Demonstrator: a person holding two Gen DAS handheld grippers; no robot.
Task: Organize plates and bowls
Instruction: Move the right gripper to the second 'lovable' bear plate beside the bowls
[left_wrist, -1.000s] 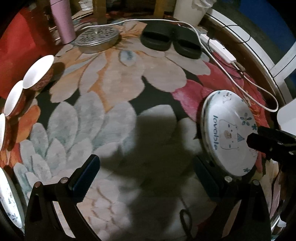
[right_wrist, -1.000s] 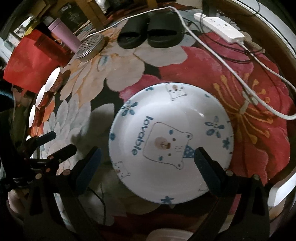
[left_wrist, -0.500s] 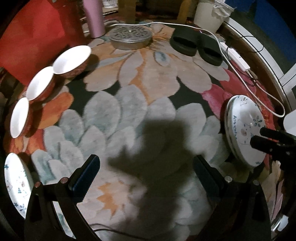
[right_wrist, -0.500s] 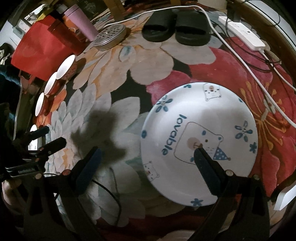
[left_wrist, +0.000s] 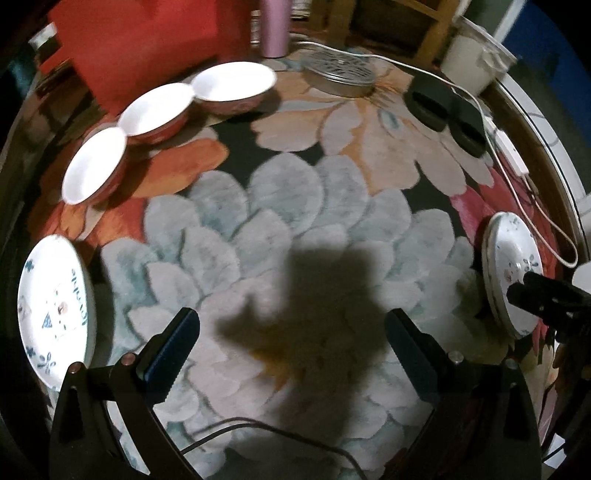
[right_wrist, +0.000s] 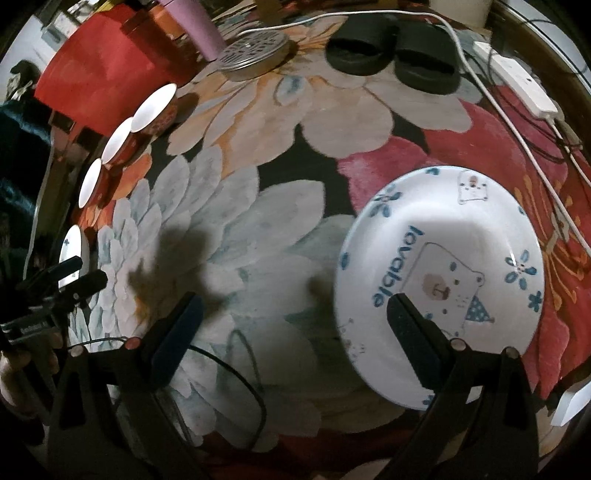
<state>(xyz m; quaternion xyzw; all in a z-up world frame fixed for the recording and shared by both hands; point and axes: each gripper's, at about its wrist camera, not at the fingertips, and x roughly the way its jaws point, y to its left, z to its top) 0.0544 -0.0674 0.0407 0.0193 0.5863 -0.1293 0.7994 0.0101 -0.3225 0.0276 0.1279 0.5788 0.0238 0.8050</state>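
Note:
A stack of white bear-print plates (right_wrist: 439, 251) lies on the flowered rug, under the right finger of my right gripper (right_wrist: 294, 297), which is open and holds nothing. From the left wrist view the same stack (left_wrist: 511, 266) sits at the far right. My left gripper (left_wrist: 291, 314) hangs open over the pale petals in the middle of the rug. Three red bowls with white insides (left_wrist: 234, 86) (left_wrist: 155, 110) (left_wrist: 94, 166) stand in a row at the upper left. One more bear-print plate (left_wrist: 55, 306) lies at the left edge.
Black slippers (right_wrist: 391, 55), a white power strip (right_wrist: 521, 85) with its cable, a round metal tin (right_wrist: 255, 55) and a pink tumbler (left_wrist: 273, 29) sit along the far side. A red bag (left_wrist: 140, 44) stands behind the bowls. A thin black cable (left_wrist: 258, 428) runs near me.
The left wrist view has swung left, so the bowls and the left plate are now in full view. My right gripper has shifted left, and the plate stack now sits under its right finger.

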